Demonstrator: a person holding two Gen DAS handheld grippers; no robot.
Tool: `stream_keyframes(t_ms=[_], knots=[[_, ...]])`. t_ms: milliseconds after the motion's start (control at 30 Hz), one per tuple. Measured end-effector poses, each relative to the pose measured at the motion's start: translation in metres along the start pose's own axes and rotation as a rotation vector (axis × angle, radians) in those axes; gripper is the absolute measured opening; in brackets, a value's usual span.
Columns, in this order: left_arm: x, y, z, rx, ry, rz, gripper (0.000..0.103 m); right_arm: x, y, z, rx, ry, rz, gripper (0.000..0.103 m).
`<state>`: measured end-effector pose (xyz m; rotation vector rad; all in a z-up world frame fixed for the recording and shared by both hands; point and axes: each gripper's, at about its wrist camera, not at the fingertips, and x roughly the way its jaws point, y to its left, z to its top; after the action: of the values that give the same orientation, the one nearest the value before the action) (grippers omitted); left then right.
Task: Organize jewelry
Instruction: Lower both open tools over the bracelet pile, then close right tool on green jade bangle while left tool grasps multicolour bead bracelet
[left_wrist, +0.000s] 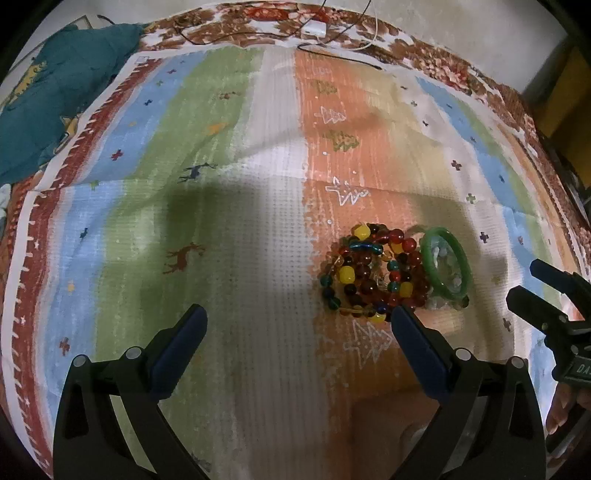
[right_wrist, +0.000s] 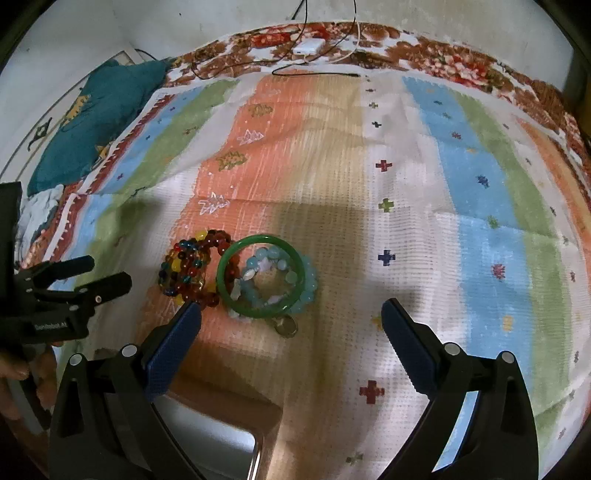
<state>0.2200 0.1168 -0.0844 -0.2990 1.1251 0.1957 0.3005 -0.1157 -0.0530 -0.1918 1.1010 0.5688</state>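
A pile of jewelry lies on the striped cloth. Multicoloured bead bracelets (red, yellow, teal) lie beside a green bangle. In the right wrist view the bead bracelets sit left of the green bangle, which rests on pale blue bead bracelets; a small coin-like piece lies in front. My left gripper is open and empty, its right finger next to the beads. My right gripper is open and empty, just in front of the bangle.
A shiny metal tray or box sits at the near edge below the right gripper. A teal cloth lies at the far left. A white charger and cables lie on the floral sheet at the back. Wall behind.
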Motion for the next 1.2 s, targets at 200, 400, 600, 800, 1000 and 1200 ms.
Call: stream_keyframes(t_ms=[200, 400, 600, 800, 1000, 1200], knots=[[0.014, 0.001, 0.005, 0.003, 0.030, 0.007, 0.089, 0.010, -0.004, 0.005, 0.017, 0.022, 0.005, 0.098], [0.026, 0.002, 0.007, 0.000, 0.056, 0.006, 0.081, 0.025, -0.008, 0.011, 0.029, 0.047, -0.003, 0.089], [0.034, 0.002, 0.006, 0.002, 0.086, -0.005, 0.071, 0.040, -0.009, 0.015, 0.021, 0.072, -0.013, 0.081], [0.040, 0.001, 0.008, 0.017, 0.091, 0.009, 0.064, 0.052, -0.009, 0.018, 0.024, 0.106, -0.013, 0.064], [0.043, -0.004, 0.009, 0.044, 0.087, 0.025, 0.056, 0.062, -0.011, 0.015, 0.033, 0.142, -0.013, 0.041], [0.045, -0.011, 0.007, 0.067, 0.092, 0.014, 0.021, 0.064, -0.013, 0.014, 0.032, 0.153, -0.016, 0.025]])
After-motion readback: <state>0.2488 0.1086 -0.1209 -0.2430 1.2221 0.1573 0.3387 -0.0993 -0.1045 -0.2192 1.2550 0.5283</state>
